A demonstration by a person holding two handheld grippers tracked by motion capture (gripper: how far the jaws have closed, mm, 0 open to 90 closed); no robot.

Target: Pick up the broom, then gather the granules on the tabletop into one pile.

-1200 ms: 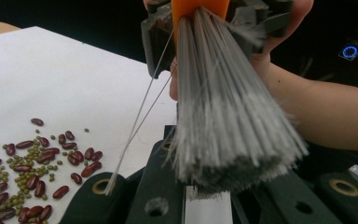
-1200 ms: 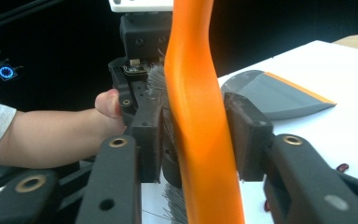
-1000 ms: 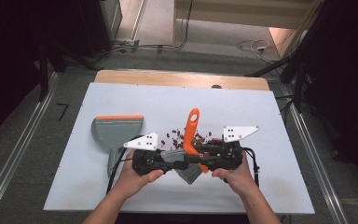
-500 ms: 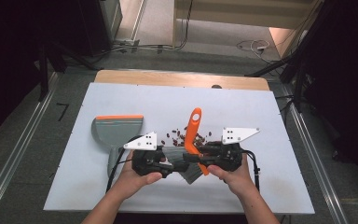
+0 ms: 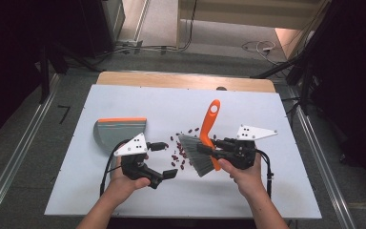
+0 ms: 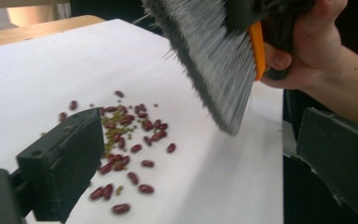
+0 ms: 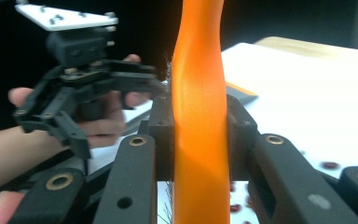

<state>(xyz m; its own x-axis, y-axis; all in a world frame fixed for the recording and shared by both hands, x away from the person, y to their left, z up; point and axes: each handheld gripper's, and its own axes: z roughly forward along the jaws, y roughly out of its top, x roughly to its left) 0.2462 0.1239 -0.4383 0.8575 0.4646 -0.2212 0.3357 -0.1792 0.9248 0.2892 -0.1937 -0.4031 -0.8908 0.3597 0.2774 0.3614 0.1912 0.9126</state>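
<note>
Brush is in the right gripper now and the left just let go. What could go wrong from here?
1. The beans lie loose between the brush and the dustpan; a hard sweep may scatter them past the pan.
2. The right gripper clamps only the narrow orange handle, so the brush might twist under load.
3. The left gripper, its jaws just opened and empty, sits close to the beans and may knock them.

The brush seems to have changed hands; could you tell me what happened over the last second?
The left gripper has just opened, released the brush and drawn away leftward. The right gripper stays shut on the orange handle. The beans and dustpan lie unchanged.
</note>
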